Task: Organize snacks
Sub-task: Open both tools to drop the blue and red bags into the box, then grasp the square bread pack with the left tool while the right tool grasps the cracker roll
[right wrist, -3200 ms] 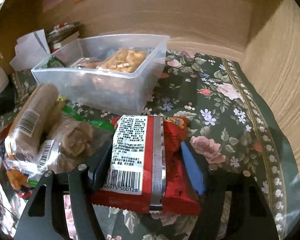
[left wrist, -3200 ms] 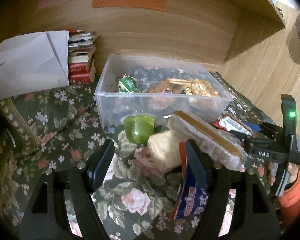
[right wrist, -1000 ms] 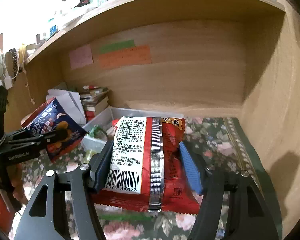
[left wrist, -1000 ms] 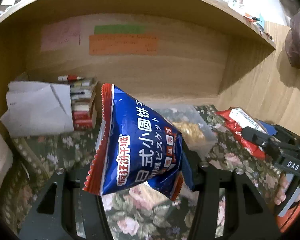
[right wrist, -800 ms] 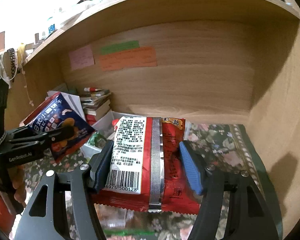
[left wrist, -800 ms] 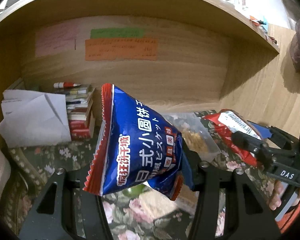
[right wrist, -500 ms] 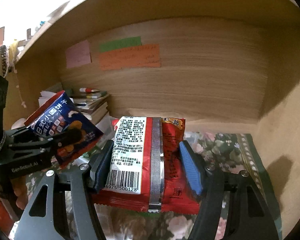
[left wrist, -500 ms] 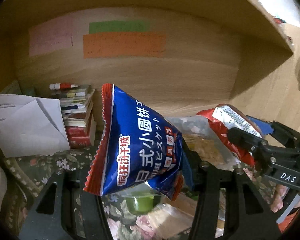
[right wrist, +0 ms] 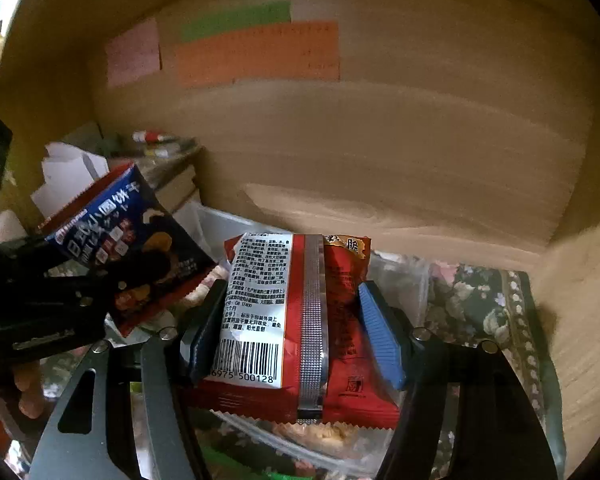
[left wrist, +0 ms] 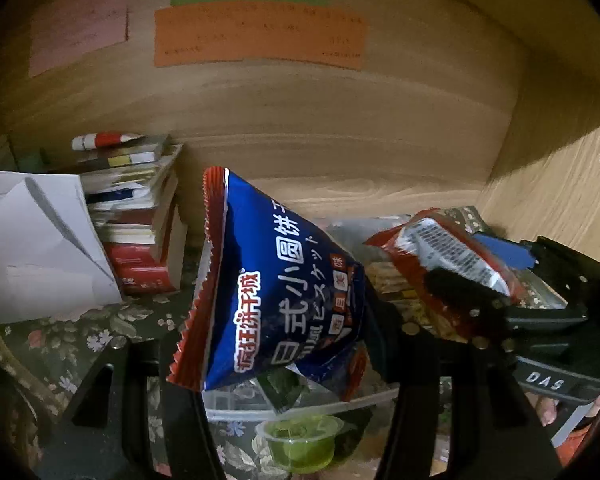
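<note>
My left gripper [left wrist: 276, 344] is shut on a blue biscuit packet [left wrist: 272, 292] with red edges and holds it in the air over the near rim of the clear plastic bin [left wrist: 300, 406]. My right gripper [right wrist: 296, 332] is shut on a red snack packet [right wrist: 300, 320] with a white barcode label, held above the same bin [right wrist: 400, 280]. Each gripper shows in the other's view: the red packet [left wrist: 444, 256] at the right, the blue packet [right wrist: 120, 236] at the left. A green jelly cup [left wrist: 300, 440] stands in front of the bin.
A stack of books [left wrist: 140, 216] and white papers [left wrist: 32, 248] stand at the back left. The wooden back wall [left wrist: 300, 120] carries coloured notes, and a wooden side wall [right wrist: 580, 300] closes the right. A floral cloth [right wrist: 488, 300] covers the surface.
Both grippers picked their packets up from the cloth, lifted them, then moved forward and lower, so they now hang over the bin, closer to the back wall.
</note>
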A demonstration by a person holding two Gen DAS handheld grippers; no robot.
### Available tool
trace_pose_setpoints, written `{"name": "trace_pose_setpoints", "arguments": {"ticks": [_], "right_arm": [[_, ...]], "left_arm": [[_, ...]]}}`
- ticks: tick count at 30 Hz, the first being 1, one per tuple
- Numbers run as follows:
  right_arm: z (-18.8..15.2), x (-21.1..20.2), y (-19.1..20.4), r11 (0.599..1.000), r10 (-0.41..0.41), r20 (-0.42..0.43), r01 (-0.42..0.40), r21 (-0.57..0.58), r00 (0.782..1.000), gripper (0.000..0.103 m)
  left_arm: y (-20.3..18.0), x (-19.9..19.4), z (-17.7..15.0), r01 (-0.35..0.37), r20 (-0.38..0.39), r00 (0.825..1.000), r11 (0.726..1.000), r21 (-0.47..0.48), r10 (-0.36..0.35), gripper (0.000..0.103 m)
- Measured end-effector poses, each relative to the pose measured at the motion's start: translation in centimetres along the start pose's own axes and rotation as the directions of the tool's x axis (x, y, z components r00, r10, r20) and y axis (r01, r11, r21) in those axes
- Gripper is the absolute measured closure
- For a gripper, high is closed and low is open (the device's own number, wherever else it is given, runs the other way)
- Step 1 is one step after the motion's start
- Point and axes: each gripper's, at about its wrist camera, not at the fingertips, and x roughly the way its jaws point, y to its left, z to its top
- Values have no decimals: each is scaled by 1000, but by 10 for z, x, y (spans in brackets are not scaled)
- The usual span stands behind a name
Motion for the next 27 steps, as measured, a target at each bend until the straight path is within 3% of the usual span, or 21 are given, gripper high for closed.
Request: {"name": "trace_pose_setpoints", "arguments": {"ticks": [4,9,20,27], "right_arm": [[0,6,2,1000,2,-18,-2,-11,1000,41],[5,5,5,1000,-1,-11,1,-17,1000,40],[4,-37,17,999,33,63,-31,-28,997,38],[-12,-65,32,997,72,87,-69,-32,994,38]], "left_arm": [[-2,8,1,4,-14,1000,1000,12,-4,48],[-1,4,-1,-11,-2,1000,1000,1,11,38],[6,-50,-7,5,68,998,1000,-10,-4,35],[2,-81,-33,-17,87,996,1000,23,15,28]]}}
